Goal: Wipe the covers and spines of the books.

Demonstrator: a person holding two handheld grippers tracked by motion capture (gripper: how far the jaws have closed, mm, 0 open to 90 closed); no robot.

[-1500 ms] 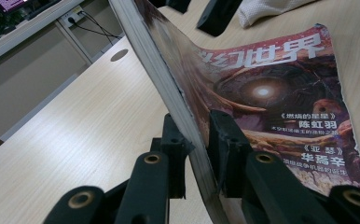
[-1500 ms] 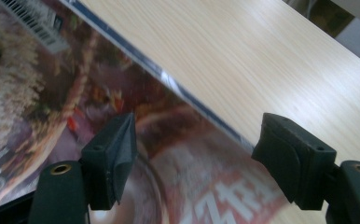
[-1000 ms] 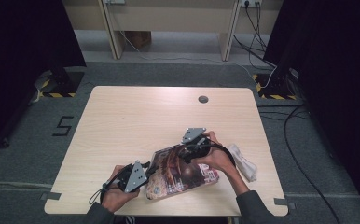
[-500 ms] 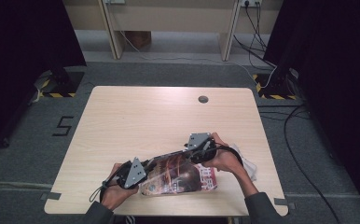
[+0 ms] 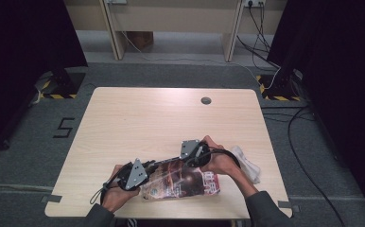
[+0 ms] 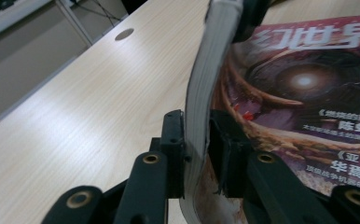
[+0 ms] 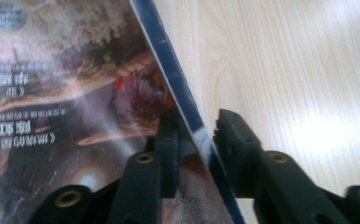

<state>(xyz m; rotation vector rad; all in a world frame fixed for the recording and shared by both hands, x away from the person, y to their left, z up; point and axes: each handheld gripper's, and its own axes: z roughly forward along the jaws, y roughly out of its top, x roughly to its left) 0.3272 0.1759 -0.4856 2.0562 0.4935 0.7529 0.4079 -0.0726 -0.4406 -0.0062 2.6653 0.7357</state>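
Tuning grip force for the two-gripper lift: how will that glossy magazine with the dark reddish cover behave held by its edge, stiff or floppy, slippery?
Probably floppy: the glossy magazine with the dark reddish cover already bows between the left gripper and the right gripper. Likely slippery, since the cover shines with glare. It seems light enough for thin edge pinches, but it may sag or slide if either set of jaws loosens.

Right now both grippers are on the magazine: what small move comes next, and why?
Probably lower it flat onto the table. The magazine is raised on edge, the left gripper shut on its page edge, the right gripper astride its spine. The page edge already bows in the left gripper view, so ease both ends down together.
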